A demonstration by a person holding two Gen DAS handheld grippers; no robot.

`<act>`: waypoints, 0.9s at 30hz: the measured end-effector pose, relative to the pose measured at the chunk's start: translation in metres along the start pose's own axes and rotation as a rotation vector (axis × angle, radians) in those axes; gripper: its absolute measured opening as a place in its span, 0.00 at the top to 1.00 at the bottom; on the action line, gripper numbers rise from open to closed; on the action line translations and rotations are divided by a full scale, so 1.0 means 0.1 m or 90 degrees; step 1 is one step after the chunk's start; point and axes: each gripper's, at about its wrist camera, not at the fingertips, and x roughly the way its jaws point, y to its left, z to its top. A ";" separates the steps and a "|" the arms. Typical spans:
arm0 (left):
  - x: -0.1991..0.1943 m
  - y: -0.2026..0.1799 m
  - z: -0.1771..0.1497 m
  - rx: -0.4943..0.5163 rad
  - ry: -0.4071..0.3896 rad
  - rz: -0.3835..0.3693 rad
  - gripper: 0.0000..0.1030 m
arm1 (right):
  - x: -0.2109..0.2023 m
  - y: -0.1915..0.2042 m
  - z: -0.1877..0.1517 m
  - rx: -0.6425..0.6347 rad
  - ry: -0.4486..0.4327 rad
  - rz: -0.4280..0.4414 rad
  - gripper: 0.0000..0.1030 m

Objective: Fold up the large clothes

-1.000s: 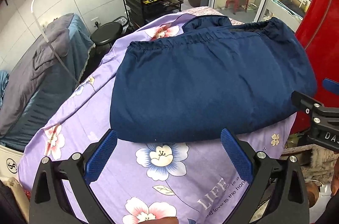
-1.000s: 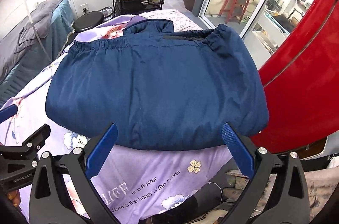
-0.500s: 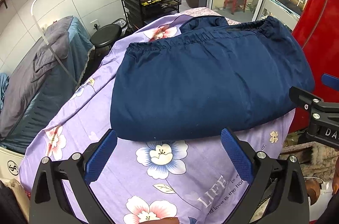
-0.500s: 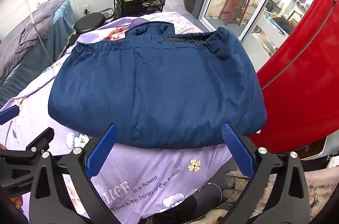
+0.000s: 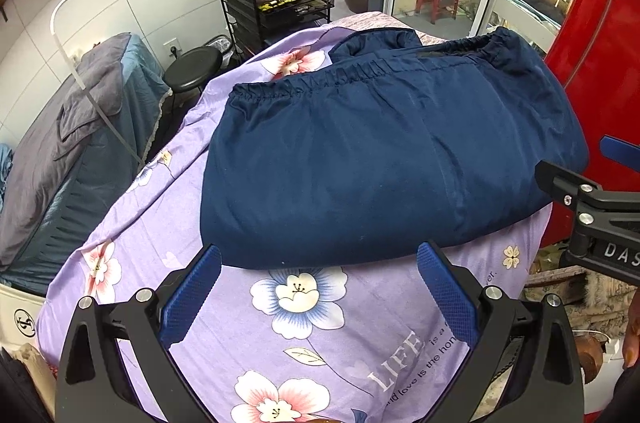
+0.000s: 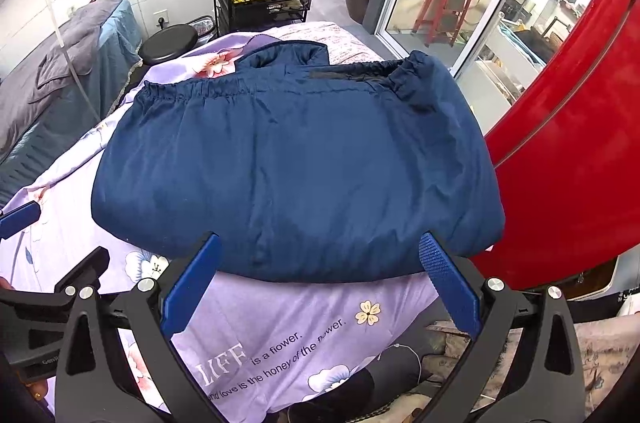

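On the floral sheet [image 5: 304,327], navy garment [image 5: 380,159] lies folded

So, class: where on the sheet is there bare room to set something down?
The sheet is bare between the jacket and the near edge, and along the jacket's left. The right side is crowded: the jacket reaches that edge.

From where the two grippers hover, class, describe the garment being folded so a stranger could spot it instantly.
Find the purple floral sheet covering the table beside the red panel. Lying on it is the navy garment, folded into a broad bundle. Its gathered elastic band along the far edge and its plain dark blue set it apart.
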 end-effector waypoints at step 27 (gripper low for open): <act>-0.01 -0.07 0.02 0.003 -0.009 0.008 0.06 | 0.03 -0.02 0.00 0.004 -0.001 0.012 0.06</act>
